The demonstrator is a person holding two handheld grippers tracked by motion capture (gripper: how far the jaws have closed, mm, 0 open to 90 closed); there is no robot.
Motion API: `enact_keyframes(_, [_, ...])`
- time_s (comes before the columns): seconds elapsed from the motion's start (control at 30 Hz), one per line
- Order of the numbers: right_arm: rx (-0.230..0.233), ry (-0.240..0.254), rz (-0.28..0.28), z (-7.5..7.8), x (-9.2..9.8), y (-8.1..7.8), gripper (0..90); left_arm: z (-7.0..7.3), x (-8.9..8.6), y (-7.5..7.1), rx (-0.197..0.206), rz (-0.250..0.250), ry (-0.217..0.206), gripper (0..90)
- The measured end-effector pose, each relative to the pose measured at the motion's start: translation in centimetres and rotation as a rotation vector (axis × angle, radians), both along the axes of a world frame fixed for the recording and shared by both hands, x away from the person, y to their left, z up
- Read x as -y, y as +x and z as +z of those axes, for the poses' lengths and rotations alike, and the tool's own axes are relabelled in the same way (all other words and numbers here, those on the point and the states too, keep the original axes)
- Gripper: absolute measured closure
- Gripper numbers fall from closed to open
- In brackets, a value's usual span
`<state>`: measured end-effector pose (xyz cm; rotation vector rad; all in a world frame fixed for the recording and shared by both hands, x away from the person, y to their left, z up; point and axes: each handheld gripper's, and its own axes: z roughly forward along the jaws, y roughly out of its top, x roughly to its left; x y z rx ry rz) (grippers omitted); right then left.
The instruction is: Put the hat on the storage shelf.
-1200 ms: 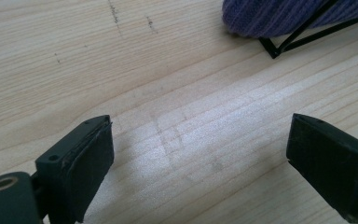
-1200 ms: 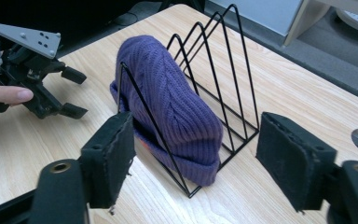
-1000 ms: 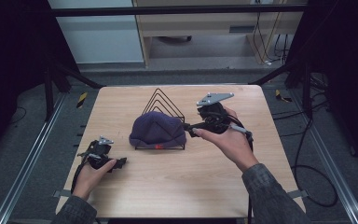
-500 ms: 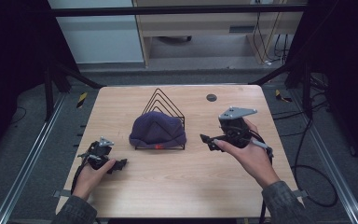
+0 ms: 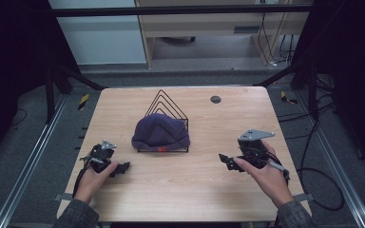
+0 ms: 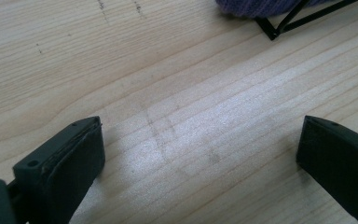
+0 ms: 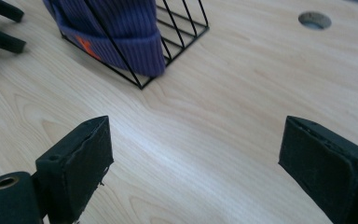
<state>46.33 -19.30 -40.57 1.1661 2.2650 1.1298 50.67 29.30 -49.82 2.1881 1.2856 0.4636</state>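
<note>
The hat (image 5: 160, 132) sits on the wire rack (image 5: 167, 110) at the table (image 5: 180, 190) centre, between my left gripper (image 5: 123, 167) and right gripper (image 5: 224, 160).

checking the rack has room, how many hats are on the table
1. A single purple knit hat is draped over the front of the black wire rack at mid-table, its orange tag facing the person. Nothing else like it shows, though the rack's far side is partly hidden.
</note>
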Motion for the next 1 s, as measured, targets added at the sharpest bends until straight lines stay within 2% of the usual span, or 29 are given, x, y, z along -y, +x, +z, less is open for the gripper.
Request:
enact_keyframes(0.17, [-0.046, -0.008, -0.02, -2.4, 0.8, -0.3, 10.4, 0.0, 0.0, 0.0, 0.003, 0.0, -0.001, 0.0])
enact_keyframes(0.3, [-0.098, -0.013, -0.048, -5.0, 0.9, -0.4, 11.5, -0.1, 0.0, 0.0, 0.006, -0.001, -0.003, 0.0])
enact_keyframes(0.4, [-0.105, -0.008, -0.071, -6.2, 1.1, -0.1, 11.9, -0.1, 0.1, 0.0, 0.006, -0.001, -0.004, 0.0])
enact_keyframes(0.5, [-0.102, -0.006, -0.102, -6.9, 1.5, 0.6, 12.0, -0.1, 0.1, 0.0, 0.01, 0.0, -0.004, 0.0])
enact_keyframes(0.63, [-0.077, 0.004, -0.193, -7.8, 2.4, 1.5, 11.9, -0.1, 0.0, 0.0, 0.01, -0.006, -0.003, 0.0])
enact_keyframes(0.7, [-0.08, 0.015, -0.232, -8.2, 2.7, 1.8, 11.8, -0.1, 0.0, 0.0, 0.009, -0.007, -0.004, 0.0])
enact_keyframes(0.77, [-0.102, 0.017, -0.243, -8.4, 2.8, 2.1, 11.2, -0.1, 0.0, 0.1, 0.007, -0.011, -0.003, 0.0])
enact_keyframes(0.83, [-0.11, -0.01, -0.254, -8.8, 2.9, 2.2, 11.2, -0.1, 0.0, 0.1, 0.008, -0.017, -0.003, 0.0])
enact_keyframes(1.0, [-0.128, -0.03, -0.254, -9.3, 2.8, 2.2, 10.8, -0.1, 0.0, 0.1, 0.009, -0.018, -0.004, 0.0])
